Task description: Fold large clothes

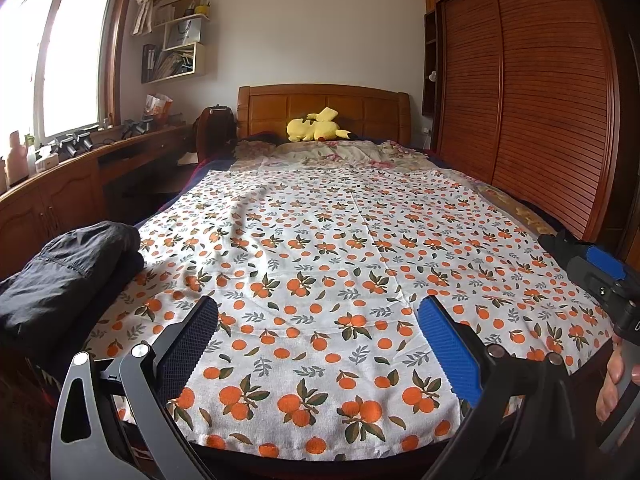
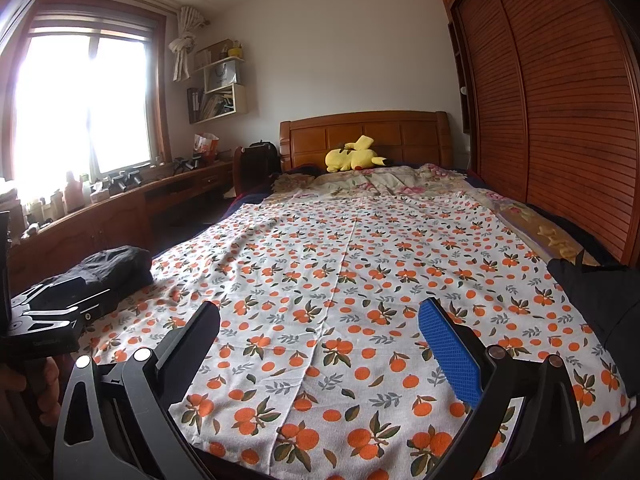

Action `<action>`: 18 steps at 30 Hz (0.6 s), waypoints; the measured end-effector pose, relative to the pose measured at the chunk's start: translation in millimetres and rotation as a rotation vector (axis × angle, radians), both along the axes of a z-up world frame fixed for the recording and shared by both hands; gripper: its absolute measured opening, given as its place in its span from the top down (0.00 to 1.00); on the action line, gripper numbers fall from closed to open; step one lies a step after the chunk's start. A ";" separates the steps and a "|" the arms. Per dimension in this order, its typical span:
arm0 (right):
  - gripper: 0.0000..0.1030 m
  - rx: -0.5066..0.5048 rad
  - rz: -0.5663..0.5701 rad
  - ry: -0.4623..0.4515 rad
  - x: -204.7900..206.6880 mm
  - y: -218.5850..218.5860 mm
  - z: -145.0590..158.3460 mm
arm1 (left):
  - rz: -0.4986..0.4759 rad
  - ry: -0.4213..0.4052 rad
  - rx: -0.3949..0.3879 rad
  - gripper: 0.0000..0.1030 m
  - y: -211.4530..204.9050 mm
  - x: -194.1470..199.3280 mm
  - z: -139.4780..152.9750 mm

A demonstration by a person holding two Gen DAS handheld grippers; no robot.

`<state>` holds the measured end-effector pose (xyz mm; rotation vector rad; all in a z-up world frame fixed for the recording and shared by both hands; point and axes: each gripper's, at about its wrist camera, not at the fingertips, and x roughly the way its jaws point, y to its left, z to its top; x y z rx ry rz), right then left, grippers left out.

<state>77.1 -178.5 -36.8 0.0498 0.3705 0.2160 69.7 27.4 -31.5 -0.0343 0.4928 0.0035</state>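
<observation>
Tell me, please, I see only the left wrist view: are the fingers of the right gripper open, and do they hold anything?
Observer: In the right wrist view the right gripper has its fingers wide apart with nothing between them. Only the orange-print cloth lies beyond.
Operator: Is any other clothing lying further to the right? The right gripper covers that side for me.
Observer: Yes, a black cloth lies on the orange-print cloth at its right edge.
</observation>
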 end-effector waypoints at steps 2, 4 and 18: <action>0.07 0.000 -0.001 -0.001 -0.1 0.7 0.1 | 0.000 0.000 0.001 0.02 0.0 -0.2 0.1; 0.07 0.001 -0.002 0.000 0.5 -1.3 0.3 | 0.000 0.000 0.002 0.02 0.1 -0.5 0.3; 0.07 -0.001 -0.002 -0.002 0.7 -1.8 1.1 | -0.006 -0.005 -0.003 0.02 -3.5 2.1 2.1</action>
